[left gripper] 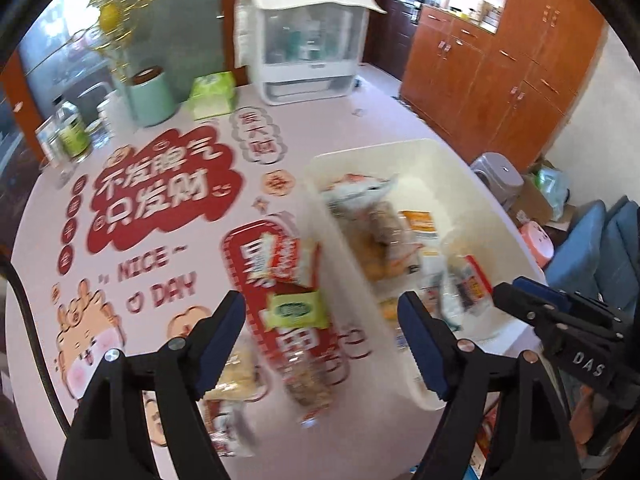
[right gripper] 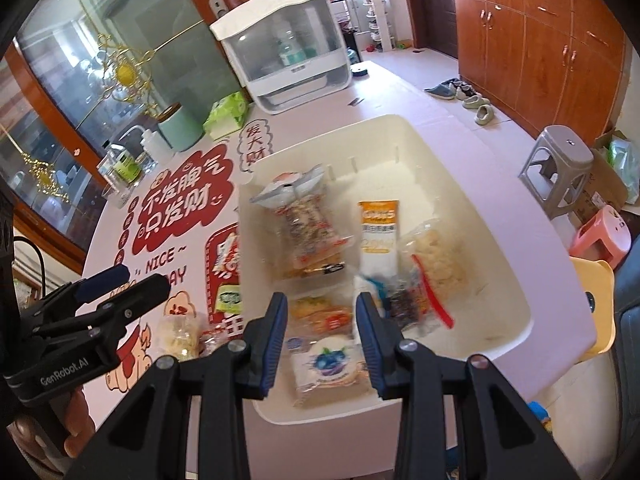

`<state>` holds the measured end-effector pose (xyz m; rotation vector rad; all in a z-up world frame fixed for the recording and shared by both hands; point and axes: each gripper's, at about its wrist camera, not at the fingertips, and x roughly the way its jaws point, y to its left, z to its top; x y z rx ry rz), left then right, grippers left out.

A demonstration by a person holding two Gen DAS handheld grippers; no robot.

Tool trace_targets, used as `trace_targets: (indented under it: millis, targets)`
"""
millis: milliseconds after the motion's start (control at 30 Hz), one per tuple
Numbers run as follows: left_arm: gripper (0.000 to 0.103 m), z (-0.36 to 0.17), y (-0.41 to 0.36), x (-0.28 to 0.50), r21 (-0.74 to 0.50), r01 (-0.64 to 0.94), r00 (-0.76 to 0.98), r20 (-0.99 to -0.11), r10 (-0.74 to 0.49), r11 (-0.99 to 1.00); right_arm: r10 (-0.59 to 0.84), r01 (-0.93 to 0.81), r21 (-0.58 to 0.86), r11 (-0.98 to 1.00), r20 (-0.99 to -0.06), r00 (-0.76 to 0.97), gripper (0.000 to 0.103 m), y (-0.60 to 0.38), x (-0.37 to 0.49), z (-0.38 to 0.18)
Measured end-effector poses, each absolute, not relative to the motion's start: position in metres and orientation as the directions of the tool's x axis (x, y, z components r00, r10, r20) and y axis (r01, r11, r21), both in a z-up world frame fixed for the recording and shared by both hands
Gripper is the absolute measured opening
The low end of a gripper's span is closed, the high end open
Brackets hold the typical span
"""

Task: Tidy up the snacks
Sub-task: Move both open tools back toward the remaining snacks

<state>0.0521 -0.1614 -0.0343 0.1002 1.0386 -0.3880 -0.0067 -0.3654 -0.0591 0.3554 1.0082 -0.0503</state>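
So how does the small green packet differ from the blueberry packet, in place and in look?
The green packet lies on the table, outside the white bin; the blueberry packet lies inside the bin, at its near end. The green packet is green with an oval label; the blueberry packet is pale with a blue berry picture. The blueberry packet shows between the right gripper fingers. Both lie flat, ungripped.

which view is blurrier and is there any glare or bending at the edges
Left wrist view: heavier motion blur, smearing the snacks in the white bin and the green packet on the table; the left gripper stays sharp. Right wrist view: milder blur, the blueberry packet below the right gripper is readable. Both: fisheye bending, dark corners, daylight washing out the tabletop.
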Motion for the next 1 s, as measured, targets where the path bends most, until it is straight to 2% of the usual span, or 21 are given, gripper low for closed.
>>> trace_targets:
  millis: [267,500,767,1000]
  targets:
    - [0.078,-0.049,-0.080,0.056,-0.059,0.241,0.452,-0.877,-0.166,0.969,0.188,0.117,0.287,0.951,-0.833,0.520,0.036,-0.314,0.005,-0.062]
    - [0.078,-0.068,-0.033,0.058,-0.055,0.206,0.422,-0.896,-0.140,0.977,0.241,0.035,0.293,0.955,-0.843,0.481,0.038,-0.265,0.016,-0.070]
    - [0.078,-0.100,-0.010,0.068,-0.080,0.254,0.347,-0.923,-0.168,0.964,0.261,-0.027,0.273,0.962,-0.881,0.395,0.039,-0.209,0.023,-0.097]
    - [0.078,-0.133,-0.021,0.076,-0.097,0.401,0.259,-0.942,-0.215,0.911,0.201,0.023,0.219,0.975,-0.929,0.312,0.039,-0.192,0.029,-0.141]
